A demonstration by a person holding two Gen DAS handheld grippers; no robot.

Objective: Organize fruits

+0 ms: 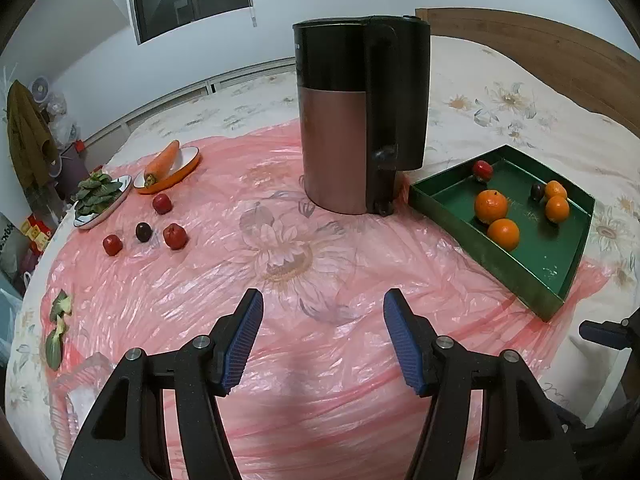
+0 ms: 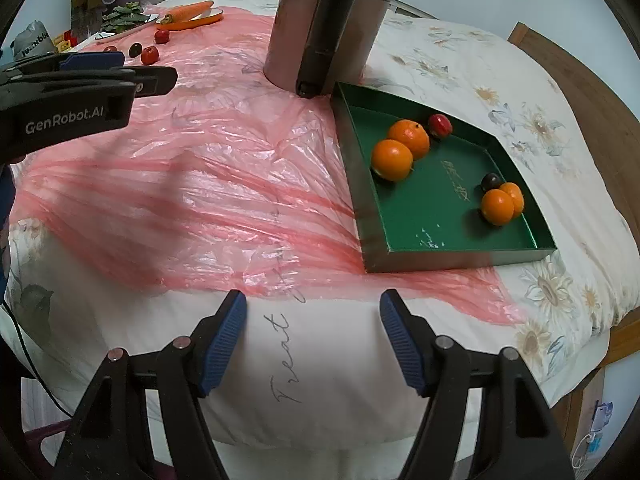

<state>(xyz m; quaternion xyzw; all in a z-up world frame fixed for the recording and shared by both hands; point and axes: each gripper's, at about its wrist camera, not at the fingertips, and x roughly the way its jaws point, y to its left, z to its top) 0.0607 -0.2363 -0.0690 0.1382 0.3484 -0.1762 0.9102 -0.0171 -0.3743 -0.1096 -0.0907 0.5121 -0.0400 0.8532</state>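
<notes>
A green tray (image 1: pixel 512 268) (image 2: pixel 440 256) at the right holds several oranges (image 1: pixel 491 207) (image 2: pixel 392 160), a small red fruit (image 1: pixel 482 169) (image 2: pixel 440 125) and a dark plum (image 1: pixel 537 191) (image 2: pixel 491 180). On the pink plastic sheet at the far left lie loose red fruits (image 1: pixel 175 236) (image 2: pixel 149 55) and a dark plum (image 1: pixel 143 232) (image 2: pixel 135 49). My left gripper (image 1: pixel 323 340) is open and empty above the sheet; it shows at the left in the right wrist view (image 2: pixel 120 68). My right gripper (image 2: pixel 313 342) is open and empty near the bed's front edge.
A tall copper-and-black kettle (image 1: pixel 360 116) (image 2: pixel 320 24) stands between the loose fruits and the tray. A carrot (image 1: pixel 162 162) lies on an orange dish, and leafy greens (image 1: pixel 96 196) on a white plate. Green scraps (image 1: pixel 58 328) lie at the left edge.
</notes>
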